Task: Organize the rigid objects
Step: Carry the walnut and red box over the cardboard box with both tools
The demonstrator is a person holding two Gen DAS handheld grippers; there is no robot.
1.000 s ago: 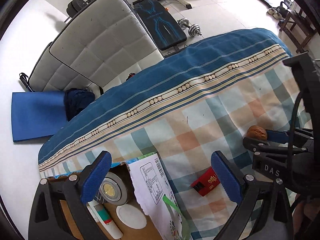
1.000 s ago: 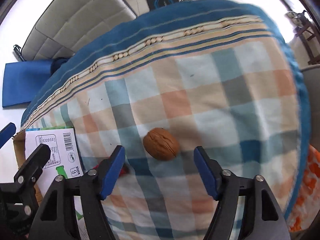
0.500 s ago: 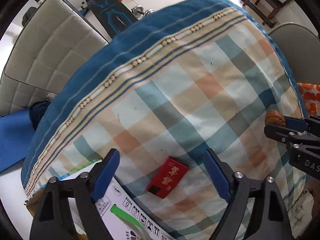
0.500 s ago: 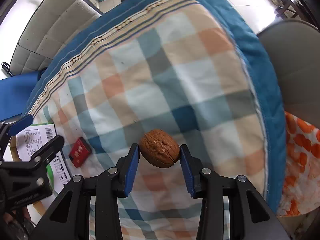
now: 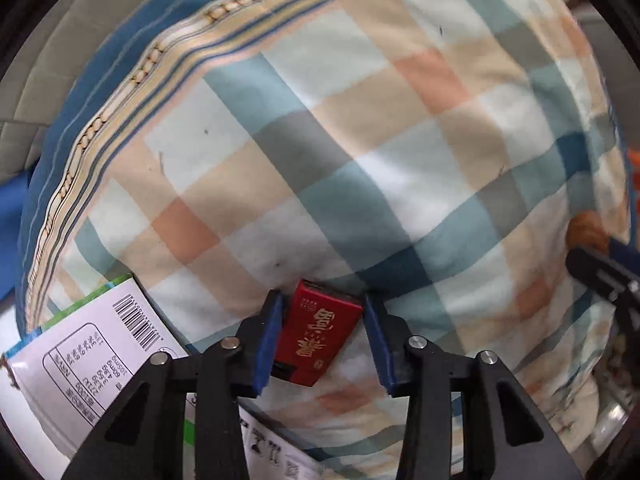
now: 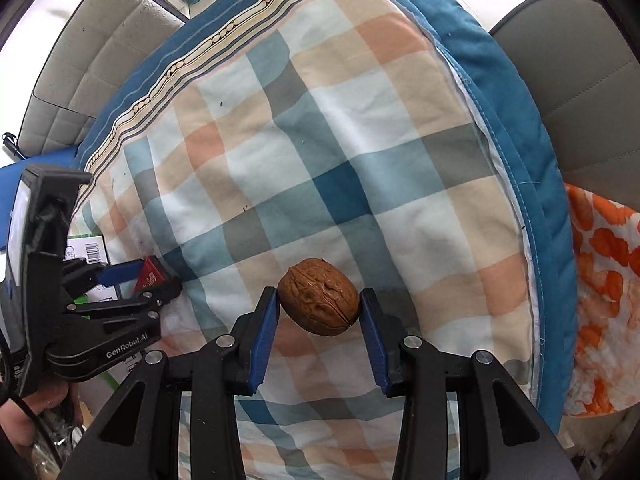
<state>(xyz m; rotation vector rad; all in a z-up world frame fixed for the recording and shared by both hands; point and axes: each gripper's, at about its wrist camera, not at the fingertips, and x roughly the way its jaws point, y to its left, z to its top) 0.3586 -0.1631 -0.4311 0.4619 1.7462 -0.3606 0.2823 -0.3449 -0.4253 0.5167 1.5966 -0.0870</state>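
A small red box with gold lettering [image 5: 320, 336] lies tilted on the checked cloth [image 5: 360, 152]. My left gripper [image 5: 323, 305] points down over it with its jaws closing, and both blue pads touch the box's sides. The right wrist view shows that same gripper [image 6: 134, 276] at the left with the red box [image 6: 152, 275] between its fingers. A brown walnut [image 6: 319, 302] sits between the pads of my right gripper [image 6: 318, 296], which is shut on it just above the cloth. In the left wrist view the walnut [image 5: 585, 227] shows at the right edge.
A cardboard box with a white barcode flap [image 5: 80, 356] stands at the cloth's near left corner. A grey chair [image 6: 580, 92] and an orange-and-white fabric [image 6: 608, 280] lie past the cloth's blue right edge. A grey padded cushion [image 6: 92, 60] leans at the back left.
My left gripper came down from above the cardboard box onto the red box and its jaws narrowed around it. My right gripper closed on the walnut and carried it to the right.
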